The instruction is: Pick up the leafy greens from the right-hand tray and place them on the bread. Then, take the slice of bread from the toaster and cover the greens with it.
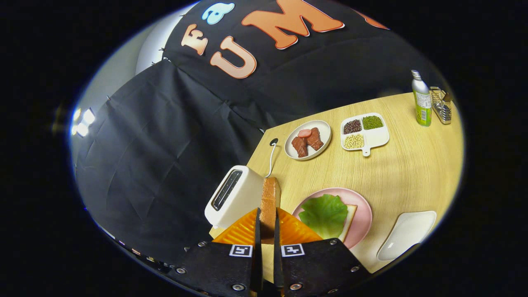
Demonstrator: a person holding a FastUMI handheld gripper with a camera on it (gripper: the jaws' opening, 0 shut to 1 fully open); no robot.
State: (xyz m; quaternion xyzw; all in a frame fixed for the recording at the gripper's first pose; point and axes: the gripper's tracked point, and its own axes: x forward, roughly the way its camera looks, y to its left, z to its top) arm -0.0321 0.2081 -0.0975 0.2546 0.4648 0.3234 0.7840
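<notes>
Bread slice held, greens on plate

Fingers (266,225), mine, pinching bread slice (270,202) upright on its edge, raised over desk (396,173). Toaster (233,197) just beside, left of slice. Leafy greens (324,214) on second bread (350,220) on pink plate (363,210), right of fingers. White tray (406,233) beyond that.
</notes>
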